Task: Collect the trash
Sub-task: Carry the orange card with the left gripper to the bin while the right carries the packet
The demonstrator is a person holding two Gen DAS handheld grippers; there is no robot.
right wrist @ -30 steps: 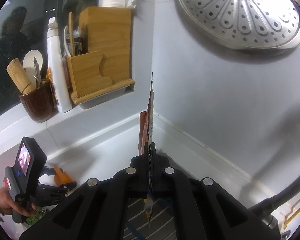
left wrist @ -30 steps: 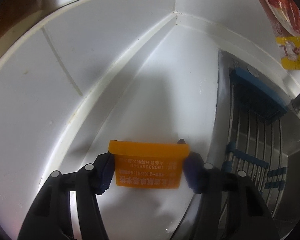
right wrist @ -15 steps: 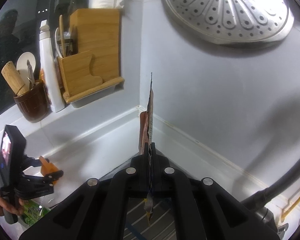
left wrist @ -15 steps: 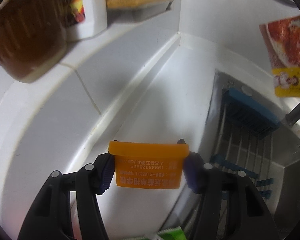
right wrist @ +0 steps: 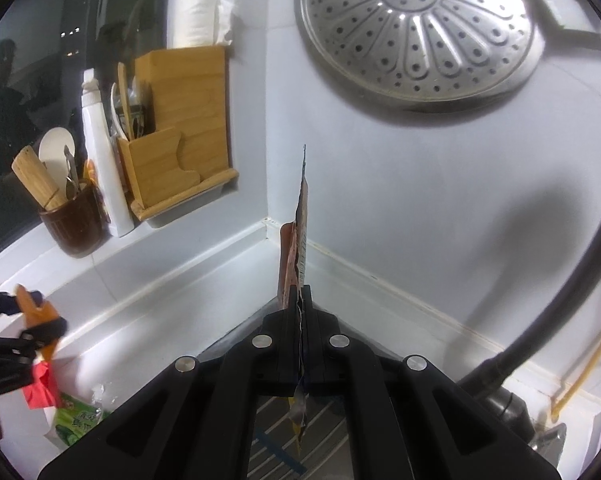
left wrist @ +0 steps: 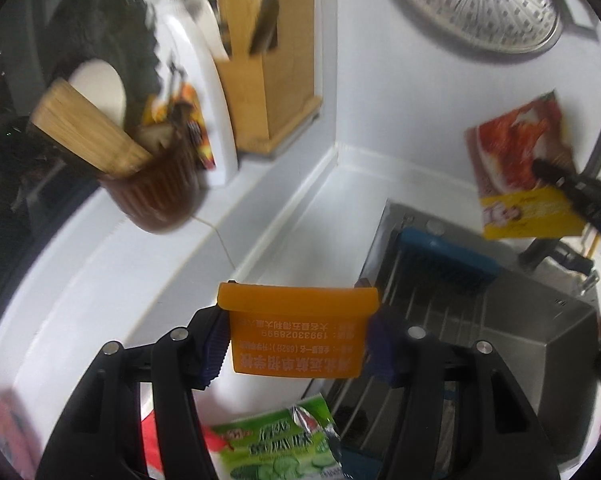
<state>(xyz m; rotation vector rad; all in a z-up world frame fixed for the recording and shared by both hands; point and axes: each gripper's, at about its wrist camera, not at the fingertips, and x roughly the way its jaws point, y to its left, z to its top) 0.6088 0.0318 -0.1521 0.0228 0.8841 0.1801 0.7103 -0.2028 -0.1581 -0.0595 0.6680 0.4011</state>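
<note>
My left gripper (left wrist: 298, 338) is shut on a flat orange plastic piece (left wrist: 298, 330) with white print, its blue pads pressing both sides, held up above the white counter (left wrist: 112, 280). In the right wrist view the same piece (right wrist: 36, 312) shows at the far left. My right gripper (right wrist: 300, 300) is shut on a thin red and yellow food wrapper (right wrist: 298, 240), seen edge-on; the left wrist view shows its printed face (left wrist: 520, 168) over the sink. A green cucumber snack packet (left wrist: 276, 446) and a red scrap (right wrist: 40, 388) lie on the counter below the left gripper.
A brown utensil pot (right wrist: 74, 220), a white bottle (right wrist: 106, 176) and a wooden knife block (right wrist: 180, 136) stand on the ledge. A perforated steel plate (right wrist: 416, 28) hangs on the wall. The steel sink (left wrist: 540, 340) holds a rack with blue ends (left wrist: 444, 260); a black hose (right wrist: 580, 280) curves at right.
My left gripper has risen and tilted up with the orange piece, bringing the ledge items and the green packet into view. The right gripper has shifted slightly, still holding the wrapper.
</note>
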